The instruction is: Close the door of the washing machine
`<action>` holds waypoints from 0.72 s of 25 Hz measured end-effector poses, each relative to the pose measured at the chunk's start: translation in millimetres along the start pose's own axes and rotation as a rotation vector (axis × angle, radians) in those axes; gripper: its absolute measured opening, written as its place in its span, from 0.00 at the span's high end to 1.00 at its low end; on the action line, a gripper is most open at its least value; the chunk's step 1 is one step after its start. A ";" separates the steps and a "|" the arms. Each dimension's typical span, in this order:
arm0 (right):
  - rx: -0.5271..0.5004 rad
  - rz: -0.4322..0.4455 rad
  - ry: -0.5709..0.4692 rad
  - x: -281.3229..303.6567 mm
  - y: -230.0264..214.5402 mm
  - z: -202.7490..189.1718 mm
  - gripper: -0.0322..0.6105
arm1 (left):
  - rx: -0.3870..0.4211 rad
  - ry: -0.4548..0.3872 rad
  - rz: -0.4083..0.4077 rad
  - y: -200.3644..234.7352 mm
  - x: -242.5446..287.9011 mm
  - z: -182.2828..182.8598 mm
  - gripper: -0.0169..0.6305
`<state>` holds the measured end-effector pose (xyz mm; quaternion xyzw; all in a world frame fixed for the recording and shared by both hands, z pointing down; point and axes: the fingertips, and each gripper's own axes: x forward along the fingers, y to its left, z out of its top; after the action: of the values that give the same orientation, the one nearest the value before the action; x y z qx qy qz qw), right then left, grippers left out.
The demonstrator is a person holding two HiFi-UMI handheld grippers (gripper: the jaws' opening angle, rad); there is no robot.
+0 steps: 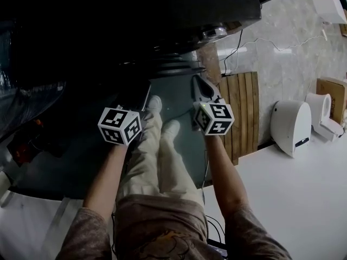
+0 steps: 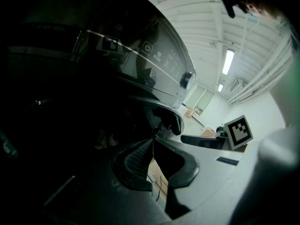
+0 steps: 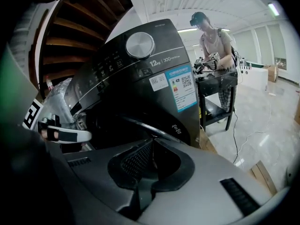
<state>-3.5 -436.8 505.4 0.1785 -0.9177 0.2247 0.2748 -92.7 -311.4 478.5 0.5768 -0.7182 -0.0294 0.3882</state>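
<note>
The dark grey washing machine (image 3: 140,83) has a round knob (image 3: 139,45) and stands close in front of me; in the head view it is a dark mass (image 1: 162,15) at the top. Its door rim (image 3: 145,128) curves across just beyond my right gripper (image 3: 151,142), in front of the dark drum opening. That gripper is shut with nothing between its jaws. My left gripper (image 2: 152,142) is also shut and empty, close to the door's edge (image 2: 166,118). In the head view the two marker cubes (image 1: 120,125) (image 1: 214,118) sit side by side above my legs.
A wooden slatted pallet (image 1: 241,112) lies right of the machine. White devices (image 1: 291,126) stand further right, at the edge of a white surface (image 1: 293,199). Cables (image 1: 238,53) run over the tiled floor. Another person (image 3: 213,46) stands at a black table behind the machine.
</note>
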 end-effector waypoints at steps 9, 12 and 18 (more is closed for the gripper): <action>-0.044 0.019 -0.006 22.2 -5.0 19.4 0.94 | -0.016 -0.035 0.029 10.8 2.7 15.7 0.96; -0.050 0.029 -0.005 28.5 -3.7 25.4 0.95 | -0.018 -0.037 0.035 12.6 4.3 20.1 0.96; -0.042 0.038 -0.009 35.1 -4.0 30.4 0.94 | -0.038 -0.048 0.045 15.3 6.7 22.8 0.97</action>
<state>-42.1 -462.8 504.5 0.1562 -0.9267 0.2095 0.2700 -118.7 -321.2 473.7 0.5521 -0.7393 -0.0482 0.3826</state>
